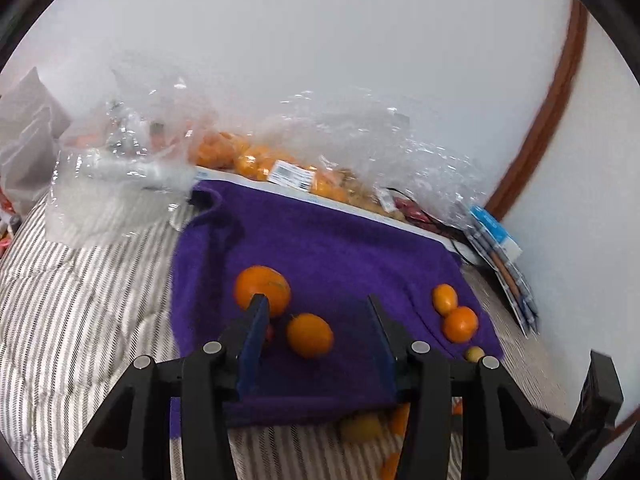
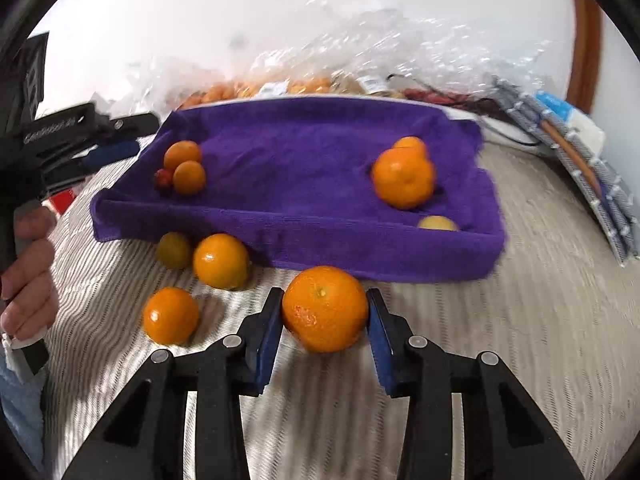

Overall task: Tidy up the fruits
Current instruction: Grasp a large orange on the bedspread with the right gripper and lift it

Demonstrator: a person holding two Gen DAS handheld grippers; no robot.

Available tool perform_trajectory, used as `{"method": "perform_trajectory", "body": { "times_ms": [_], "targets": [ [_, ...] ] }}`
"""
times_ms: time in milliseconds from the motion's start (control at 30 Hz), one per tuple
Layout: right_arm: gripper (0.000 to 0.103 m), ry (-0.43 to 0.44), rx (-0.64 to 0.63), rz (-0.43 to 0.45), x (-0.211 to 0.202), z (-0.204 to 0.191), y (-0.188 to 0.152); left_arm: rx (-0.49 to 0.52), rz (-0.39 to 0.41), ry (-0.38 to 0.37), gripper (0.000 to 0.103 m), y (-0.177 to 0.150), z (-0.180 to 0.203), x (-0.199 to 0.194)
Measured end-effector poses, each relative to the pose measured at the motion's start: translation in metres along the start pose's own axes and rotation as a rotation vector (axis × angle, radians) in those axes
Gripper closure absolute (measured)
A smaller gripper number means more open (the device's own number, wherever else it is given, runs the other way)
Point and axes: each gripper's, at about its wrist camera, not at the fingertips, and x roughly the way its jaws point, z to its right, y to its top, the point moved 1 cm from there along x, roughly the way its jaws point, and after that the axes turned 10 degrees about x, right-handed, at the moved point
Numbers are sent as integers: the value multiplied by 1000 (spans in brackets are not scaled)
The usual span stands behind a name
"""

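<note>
Two wrist fisheye views, both angled down along my hand-held grippers.

Left wrist: I look from close above the purple towel (image 1: 320,248), facing the wall and the clear plastic bags (image 1: 360,140). Right wrist: I look from lower, over the striped bedding (image 2: 520,320), toward the same towel and bags. Both share the towel, its oranges and the wall.
</note>
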Motion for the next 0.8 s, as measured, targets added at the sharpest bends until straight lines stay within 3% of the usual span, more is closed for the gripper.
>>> {"method": "perform_trajectory", "body": {
  "times_ms": [67, 167, 233, 500, 800],
  "targets": [
    [63, -39, -8, 25, -7, 8, -3, 34, 3, -8, 57, -2, 7, -6],
    [63, -59, -12, 36, -15, 24, -6, 93, -24, -95, 57, -16, 22, -17],
    [63, -63, 13, 33, -18, 37, -8, 124, -40, -108, 57, -28, 28, -22],
    [63, -8, 126, 63, -25, 63, -5, 198, -195, -34, 57, -56, 41, 2],
    [63, 9, 181, 77, -29, 73, -5, 223, -270, 21, 58, -56, 52, 26]
  ]
}}
